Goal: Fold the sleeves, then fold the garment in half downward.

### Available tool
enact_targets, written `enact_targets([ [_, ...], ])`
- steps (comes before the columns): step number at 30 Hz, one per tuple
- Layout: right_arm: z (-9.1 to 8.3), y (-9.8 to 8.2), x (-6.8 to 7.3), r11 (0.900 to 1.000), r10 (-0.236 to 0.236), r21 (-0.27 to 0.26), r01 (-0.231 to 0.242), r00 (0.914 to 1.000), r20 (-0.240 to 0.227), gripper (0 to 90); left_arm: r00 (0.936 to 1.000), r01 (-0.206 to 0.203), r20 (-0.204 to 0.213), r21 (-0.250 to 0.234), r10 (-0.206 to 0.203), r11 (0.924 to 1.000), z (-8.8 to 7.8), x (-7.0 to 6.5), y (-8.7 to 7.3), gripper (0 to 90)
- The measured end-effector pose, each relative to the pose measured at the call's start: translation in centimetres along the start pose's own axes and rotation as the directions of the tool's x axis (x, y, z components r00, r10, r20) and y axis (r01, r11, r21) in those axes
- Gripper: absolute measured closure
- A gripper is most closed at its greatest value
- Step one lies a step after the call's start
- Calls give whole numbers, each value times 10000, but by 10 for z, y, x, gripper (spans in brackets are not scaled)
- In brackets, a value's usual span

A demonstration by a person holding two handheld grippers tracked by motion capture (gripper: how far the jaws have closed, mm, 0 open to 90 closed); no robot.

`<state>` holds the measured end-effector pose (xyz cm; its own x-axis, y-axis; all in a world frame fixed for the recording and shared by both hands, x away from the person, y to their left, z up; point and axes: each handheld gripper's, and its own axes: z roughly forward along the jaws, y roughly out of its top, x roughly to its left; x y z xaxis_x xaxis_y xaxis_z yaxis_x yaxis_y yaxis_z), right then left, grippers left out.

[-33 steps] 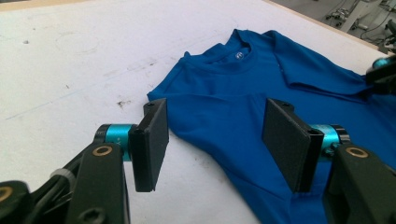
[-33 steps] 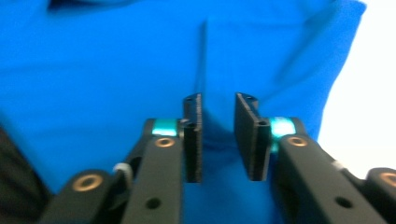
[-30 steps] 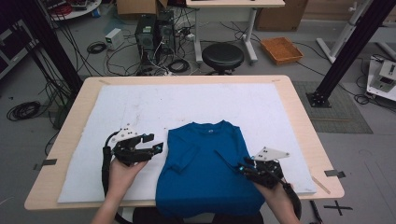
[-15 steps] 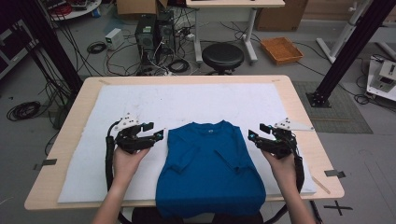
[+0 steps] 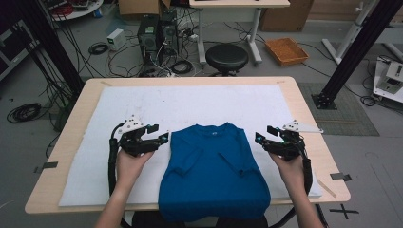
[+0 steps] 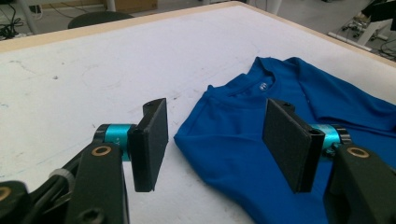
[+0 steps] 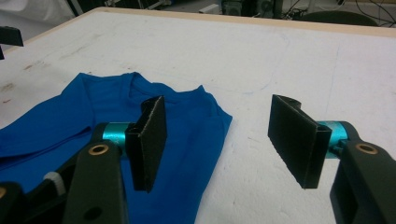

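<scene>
A blue T-shirt (image 5: 214, 175) lies face up at the middle front of the white mat (image 5: 190, 102). Both sleeves are folded inward, and the hem hangs over the table's front edge. My left gripper (image 5: 164, 137) hovers just off the shirt's left shoulder, open with nothing between its jaws. In the left gripper view (image 6: 215, 126) the shirt (image 6: 322, 100) spreads ahead and to the right. My right gripper (image 5: 260, 138) is held just off the right shoulder. Its jaws have just been opening and nothing is between them. The right gripper view (image 7: 219, 126) has the shirt (image 7: 107, 93) at the left.
The mat covers most of the wooden table (image 5: 304, 109), bare behind and beside the shirt. On the floor beyond the far edge are a black stool (image 5: 227, 57), computer towers (image 5: 157, 31) with cables, an orange tray (image 5: 286, 50) and a black frame post (image 5: 351, 52).
My right gripper has left the shirt's lower right edge, moved right and farther up the table, and its jaws have opened. The left gripper has stayed about where it was.
</scene>
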<state>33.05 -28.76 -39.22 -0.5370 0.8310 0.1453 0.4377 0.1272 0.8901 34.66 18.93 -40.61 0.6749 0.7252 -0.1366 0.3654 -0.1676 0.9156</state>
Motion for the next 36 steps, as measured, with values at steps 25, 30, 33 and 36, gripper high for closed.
enact_targets([
  [25,-2,3,-4,9998,155,-87,-153,9997,168,362,9992,30,392,-198,-22,9998,-4,-5,2,406],
  [30,3,5,-5,9999,148,-71,-147,9997,180,358,9994,86,331,-42,-85,10000,-2,-3,1,407],
  [33,8,7,-5,10000,95,-6,-94,9997,225,367,9994,202,274,-90,-199,9998,0,-1,3,406],
  [36,16,10,-7,10000,55,-10,-55,9996,264,377,9990,389,230,-2,-389,9992,6,3,5,407],
])
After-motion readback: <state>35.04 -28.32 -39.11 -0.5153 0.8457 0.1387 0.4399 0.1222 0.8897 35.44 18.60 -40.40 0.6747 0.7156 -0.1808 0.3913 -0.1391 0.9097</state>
